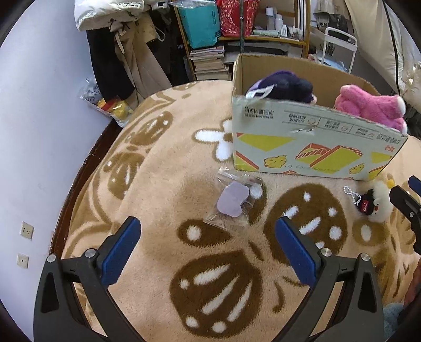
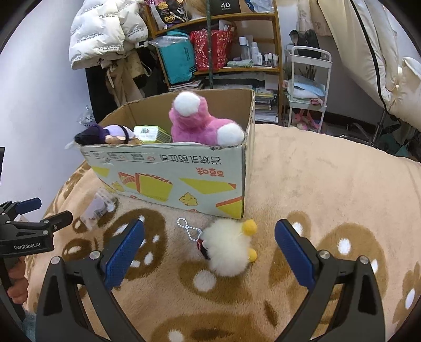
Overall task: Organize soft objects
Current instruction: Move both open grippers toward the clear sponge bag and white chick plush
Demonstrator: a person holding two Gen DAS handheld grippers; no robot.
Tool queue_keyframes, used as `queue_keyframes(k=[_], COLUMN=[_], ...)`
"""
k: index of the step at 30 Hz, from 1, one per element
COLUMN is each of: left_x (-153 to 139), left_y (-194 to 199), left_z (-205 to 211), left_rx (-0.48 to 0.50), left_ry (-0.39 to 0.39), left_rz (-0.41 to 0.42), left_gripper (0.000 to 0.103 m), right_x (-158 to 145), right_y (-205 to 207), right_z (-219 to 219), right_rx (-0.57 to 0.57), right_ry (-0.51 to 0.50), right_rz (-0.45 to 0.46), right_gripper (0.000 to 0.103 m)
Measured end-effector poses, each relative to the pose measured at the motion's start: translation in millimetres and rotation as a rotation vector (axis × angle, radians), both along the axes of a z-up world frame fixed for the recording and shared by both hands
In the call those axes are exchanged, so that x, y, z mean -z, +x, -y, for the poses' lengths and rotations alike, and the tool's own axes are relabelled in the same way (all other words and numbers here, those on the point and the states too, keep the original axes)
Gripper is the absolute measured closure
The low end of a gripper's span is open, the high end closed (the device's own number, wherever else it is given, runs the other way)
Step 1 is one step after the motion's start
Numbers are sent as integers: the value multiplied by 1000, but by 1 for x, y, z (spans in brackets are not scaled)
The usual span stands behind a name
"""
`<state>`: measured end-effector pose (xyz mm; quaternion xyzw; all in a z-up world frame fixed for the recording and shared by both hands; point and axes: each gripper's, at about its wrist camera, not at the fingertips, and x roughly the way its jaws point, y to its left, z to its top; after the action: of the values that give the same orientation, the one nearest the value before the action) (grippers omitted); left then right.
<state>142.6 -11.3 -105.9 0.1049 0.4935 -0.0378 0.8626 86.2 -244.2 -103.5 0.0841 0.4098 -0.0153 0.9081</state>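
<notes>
Wide right tongs (image 2: 209, 252) frame the duck (image 2: 226, 248); wide left tongs (image 1: 208, 250) face the bag (image 1: 234, 201) at 12. Next: close, lift into box (image 2: 168, 173).

Pink plush (image 2: 196, 123), tan-brown blanket (image 2: 315, 184)

Readable stuff is pretty thin here. The left gripper (image 2: 39, 213), poking in at the left edge of the right wrist view, has "GenRobot.AI" in white on its black body. Top centre of that same view there's a dark box (image 2: 225, 6) on the shelf marked "40". The cardboard box (image 1: 315, 147) carries Chinese print upside down, and in the left wrist view "450" can be made out in it. The little black tag (image 1: 364, 204) on the white plush keychain (image 1: 381, 202) says "Cool" in red, I think.
</notes>
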Motion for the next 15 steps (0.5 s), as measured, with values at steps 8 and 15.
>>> queue_keyframes(k=[8,15], left_x=[23,39], left_y=[21,33], left_z=[6,9], left_rx=[-2,-11], left_ry=[-10,-2], left_rz=[-48,-81], left_gripper=[2,2], right_x=[19,33], right_y=[14,22], right_z=[0,2], right_rx=[-1,4], right_ry=[-3,4], right_rz=[-36,-72], right_gripper=[0,0])
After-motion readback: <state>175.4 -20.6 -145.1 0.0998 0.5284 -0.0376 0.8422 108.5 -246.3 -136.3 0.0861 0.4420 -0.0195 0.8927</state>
